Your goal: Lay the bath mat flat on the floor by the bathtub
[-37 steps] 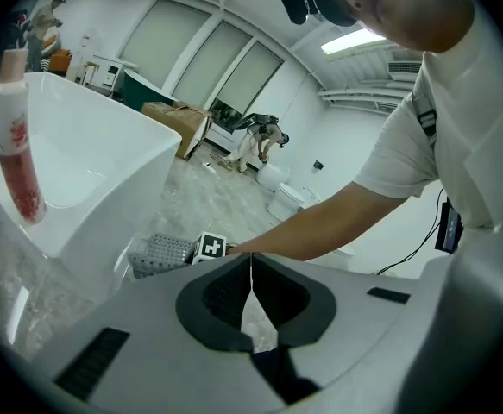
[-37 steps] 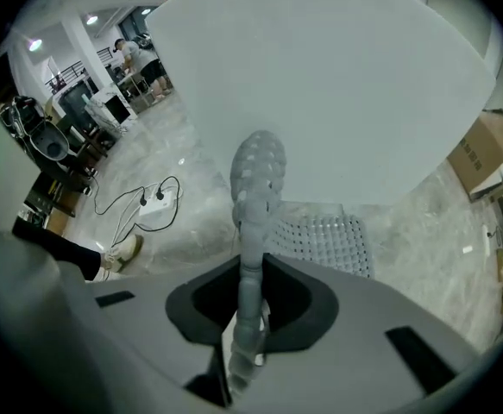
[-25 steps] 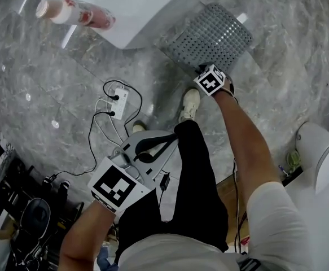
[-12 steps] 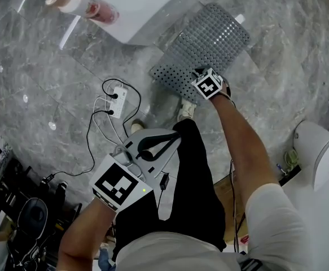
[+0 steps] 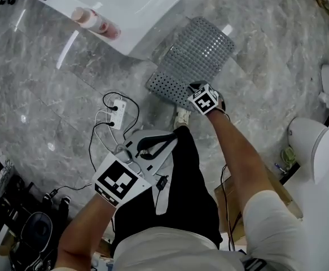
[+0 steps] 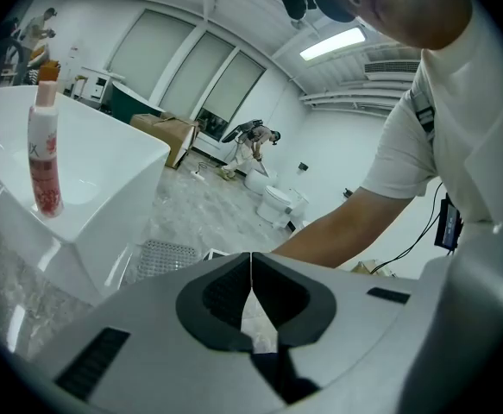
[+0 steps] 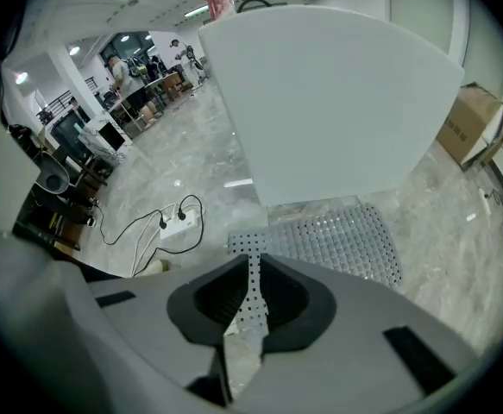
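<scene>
Room: glossy grey marble-tile floor [image 5: 51,83]; white bathtub [image 5: 141,4] at the top of the head view, white toilet [image 5: 314,151] at the right.
Tub rim: a pink-and-white bottle [image 5: 93,22] sits on it.
Floor clutter: a white power strip [image 5: 118,105] with black cables, near the person's shoe [image 5: 182,116].
Bath mat: grey perforated bath mat [image 5: 201,47] just beside the tub; its far part lies on the tiles, its near edge is raised.
Right arm: stretched forward, pointing steeply down.
Right tongs: the right tongs [image 7: 253,274] have just been closing and now pinch the mat's near edge, narrow.
Left arm: bent, held close above the thighs.
Left tongs: the left tongs [image 6: 251,274] are pressed together with nothing between them, aimed forward and slightly down.
</scene>
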Action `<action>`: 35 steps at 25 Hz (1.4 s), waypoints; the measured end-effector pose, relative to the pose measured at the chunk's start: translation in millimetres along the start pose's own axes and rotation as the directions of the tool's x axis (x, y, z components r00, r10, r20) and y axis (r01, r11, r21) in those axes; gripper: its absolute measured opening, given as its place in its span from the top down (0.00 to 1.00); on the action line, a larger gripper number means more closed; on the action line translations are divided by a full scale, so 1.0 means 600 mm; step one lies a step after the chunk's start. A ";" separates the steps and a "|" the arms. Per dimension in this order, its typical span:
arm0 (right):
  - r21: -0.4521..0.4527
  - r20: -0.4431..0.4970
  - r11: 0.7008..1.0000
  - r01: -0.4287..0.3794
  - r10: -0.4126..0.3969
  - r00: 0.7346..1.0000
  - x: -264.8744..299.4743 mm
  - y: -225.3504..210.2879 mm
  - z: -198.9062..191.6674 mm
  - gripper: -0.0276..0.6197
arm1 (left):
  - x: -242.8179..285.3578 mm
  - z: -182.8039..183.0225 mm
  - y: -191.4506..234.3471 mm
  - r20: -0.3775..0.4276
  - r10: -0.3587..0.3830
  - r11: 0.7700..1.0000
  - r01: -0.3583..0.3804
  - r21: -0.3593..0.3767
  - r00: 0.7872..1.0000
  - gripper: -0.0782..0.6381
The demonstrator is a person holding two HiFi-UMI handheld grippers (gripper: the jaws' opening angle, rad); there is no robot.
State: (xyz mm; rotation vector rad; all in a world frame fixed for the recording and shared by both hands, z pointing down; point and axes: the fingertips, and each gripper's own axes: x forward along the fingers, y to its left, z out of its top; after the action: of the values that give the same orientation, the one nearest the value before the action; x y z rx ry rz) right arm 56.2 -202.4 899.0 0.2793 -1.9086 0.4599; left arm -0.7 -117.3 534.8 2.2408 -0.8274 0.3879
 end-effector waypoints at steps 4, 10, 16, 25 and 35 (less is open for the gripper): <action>0.003 0.032 1.000 0.012 -0.012 0.999 -0.060 0.033 0.014 0.88 | -0.025 0.009 -0.037 0.002 -0.031 0.999 0.030 0.028 1.000 0.87; 0.015 0.105 1.000 0.024 -0.025 0.994 -0.159 0.105 0.037 0.88 | -0.078 0.015 -0.095 -0.001 -0.067 0.994 0.067 0.089 0.998 0.87; 0.094 0.219 0.995 0.028 -0.048 0.975 -0.287 0.199 0.073 0.89 | -0.157 0.025 -0.133 0.022 -0.063 0.990 0.059 0.129 0.998 0.87; 0.140 0.322 0.989 0.055 -0.098 0.942 -0.483 0.329 0.059 0.89 | -0.258 0.021 -0.212 0.003 -0.058 0.978 0.057 0.202 0.998 0.87; 0.142 0.416 0.985 0.096 -0.148 0.897 -0.650 0.433 0.074 0.90 | -0.341 0.027 -0.256 0.048 -0.035 0.974 0.023 0.226 0.998 0.87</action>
State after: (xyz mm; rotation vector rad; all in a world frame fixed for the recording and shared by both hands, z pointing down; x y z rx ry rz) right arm 60.0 2.1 474.8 0.6175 -2.2756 0.4537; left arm -52.2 46.9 344.4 2.4799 -0.8105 0.4298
